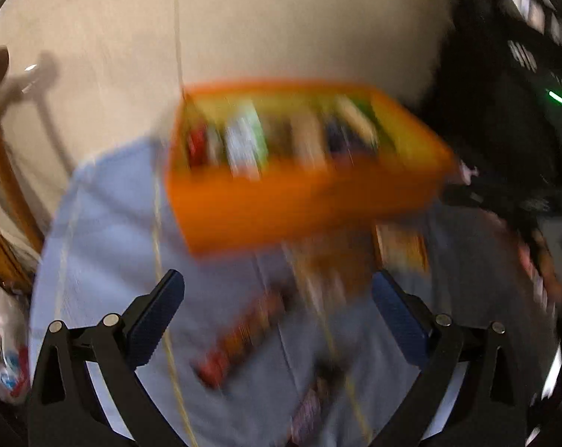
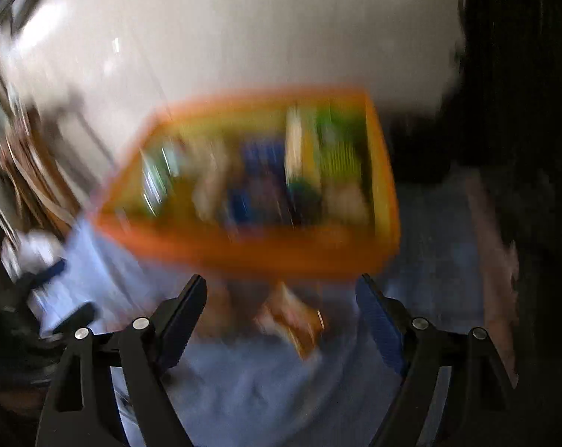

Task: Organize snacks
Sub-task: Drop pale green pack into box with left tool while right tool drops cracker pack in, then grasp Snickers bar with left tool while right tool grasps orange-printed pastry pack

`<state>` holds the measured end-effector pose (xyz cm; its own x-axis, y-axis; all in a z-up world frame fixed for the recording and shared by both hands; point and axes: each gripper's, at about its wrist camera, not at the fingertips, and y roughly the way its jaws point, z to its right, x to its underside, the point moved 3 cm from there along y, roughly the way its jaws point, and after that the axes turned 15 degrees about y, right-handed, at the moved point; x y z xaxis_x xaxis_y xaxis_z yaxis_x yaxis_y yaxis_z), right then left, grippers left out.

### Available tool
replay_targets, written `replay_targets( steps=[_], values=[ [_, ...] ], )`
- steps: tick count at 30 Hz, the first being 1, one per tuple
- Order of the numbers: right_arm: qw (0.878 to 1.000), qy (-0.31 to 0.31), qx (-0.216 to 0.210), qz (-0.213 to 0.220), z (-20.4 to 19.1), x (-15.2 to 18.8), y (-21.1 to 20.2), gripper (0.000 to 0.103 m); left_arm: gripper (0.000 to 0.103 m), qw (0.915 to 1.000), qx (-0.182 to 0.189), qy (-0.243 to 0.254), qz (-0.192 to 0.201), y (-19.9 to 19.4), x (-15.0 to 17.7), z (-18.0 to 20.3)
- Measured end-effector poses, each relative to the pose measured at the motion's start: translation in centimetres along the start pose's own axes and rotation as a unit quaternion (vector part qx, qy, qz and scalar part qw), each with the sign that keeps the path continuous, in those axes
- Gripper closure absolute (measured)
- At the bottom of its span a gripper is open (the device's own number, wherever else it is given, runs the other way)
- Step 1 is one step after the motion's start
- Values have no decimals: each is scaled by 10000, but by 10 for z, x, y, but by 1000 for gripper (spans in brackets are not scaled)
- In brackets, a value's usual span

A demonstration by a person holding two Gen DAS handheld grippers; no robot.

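Both views are strongly blurred. Your left gripper [image 1: 277,290] is wide open and holds nothing; your right gripper [image 2: 281,294] is also wide open and empty. The orange box [image 1: 299,201] stands on the light blue cloth [image 1: 105,231] ahead of both grippers, and several snack packs stand upright inside it [image 2: 266,175]. On the cloth in front of the box lie loose snacks: a long red-orange pack [image 1: 240,339] in the left view, an orange packet [image 2: 292,320] between the right fingers.
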<state>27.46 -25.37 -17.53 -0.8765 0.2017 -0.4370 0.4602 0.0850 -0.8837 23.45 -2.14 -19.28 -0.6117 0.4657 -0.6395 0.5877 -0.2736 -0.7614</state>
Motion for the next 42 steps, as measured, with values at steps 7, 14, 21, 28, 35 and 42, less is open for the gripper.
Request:
replay_targets(
  steps=[7, 14, 21, 28, 35, 42],
  values=[
    [9958, -831, 107, -358, -2, 29, 42, 24, 5, 9977, 266, 400, -474, 14, 87, 50],
    [9826, -1727, 259, -631, -27, 30, 71, 25, 5, 9986, 286, 149, -426, 30, 83, 49],
    [9798, -1877, 364, -592, -39, 23, 98, 24, 11, 9971, 193, 466, -567, 51, 86, 60],
    [9822, -1734, 207, -690, -45, 25, 98, 46, 83, 9975, 187, 553, -395, 46, 84, 62],
    [9905, -1187, -97, -681, -48, 44, 81, 48, 86, 9964, 606, 457, -365, 34, 89, 62],
    [9987, -89, -452, -197, -43, 54, 27, 48, 86, 9997, 191, 114, -75, 3, 61, 35]
  ],
)
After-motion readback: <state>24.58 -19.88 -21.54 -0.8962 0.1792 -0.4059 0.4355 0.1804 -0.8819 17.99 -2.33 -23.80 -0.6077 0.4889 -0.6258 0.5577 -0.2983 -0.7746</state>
